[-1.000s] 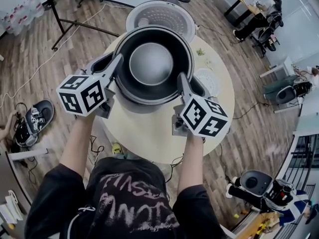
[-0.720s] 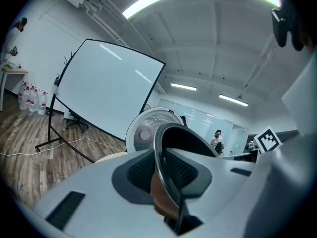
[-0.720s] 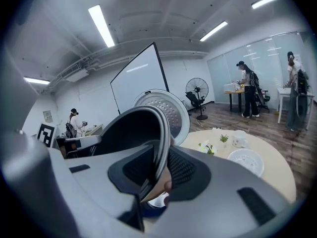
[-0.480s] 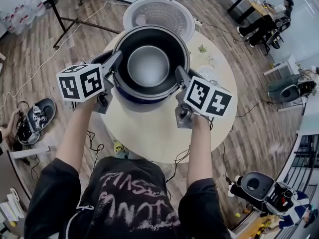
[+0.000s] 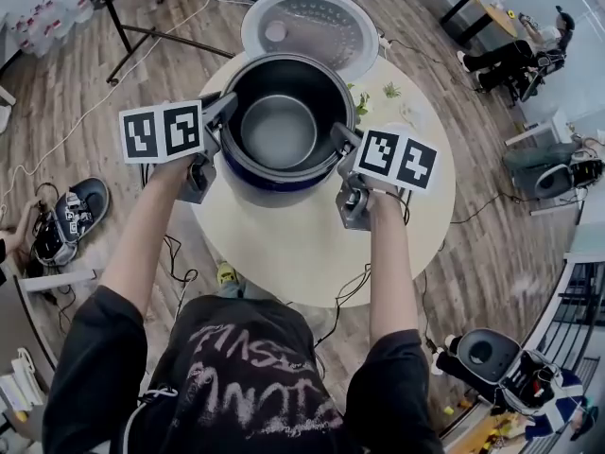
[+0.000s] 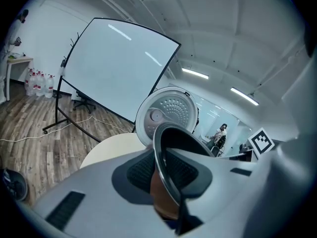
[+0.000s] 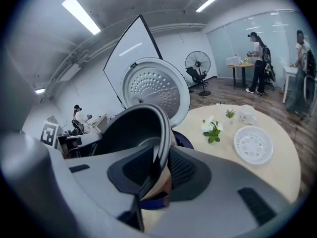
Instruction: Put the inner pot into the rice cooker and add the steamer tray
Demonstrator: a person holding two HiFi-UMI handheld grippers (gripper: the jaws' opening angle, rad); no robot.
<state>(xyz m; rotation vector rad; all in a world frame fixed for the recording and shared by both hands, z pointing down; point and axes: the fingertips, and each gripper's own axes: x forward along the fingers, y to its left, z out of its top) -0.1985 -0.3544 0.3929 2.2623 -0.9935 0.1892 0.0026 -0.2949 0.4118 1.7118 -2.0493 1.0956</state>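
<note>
The dark inner pot (image 5: 282, 121) hangs between both grippers, its rim level, low over the dark blue rice cooker (image 5: 274, 175) whose body shows just under it. My left gripper (image 5: 222, 113) is shut on the pot's left rim, and my right gripper (image 5: 341, 138) is shut on its right rim. In the left gripper view the pads (image 6: 144, 170) pinch the thin rim (image 6: 163, 162). The right gripper view shows the same grip on the rim (image 7: 161, 148). The white steamer tray (image 7: 253, 145) lies on the table to the right, hidden behind the right gripper's cube in the head view.
The cooker's lid (image 5: 307, 28) stands open behind the pot. On the round cream table (image 5: 284, 253) a small flower sprig (image 7: 212, 129), a tiny plant and a white cup (image 7: 246, 114) sit right of the cooker. People stand at a desk far right.
Both grippers have come down with the pot still held, and the pot has sunk toward the blue cooker body. The grip on each side is unchanged.
</note>
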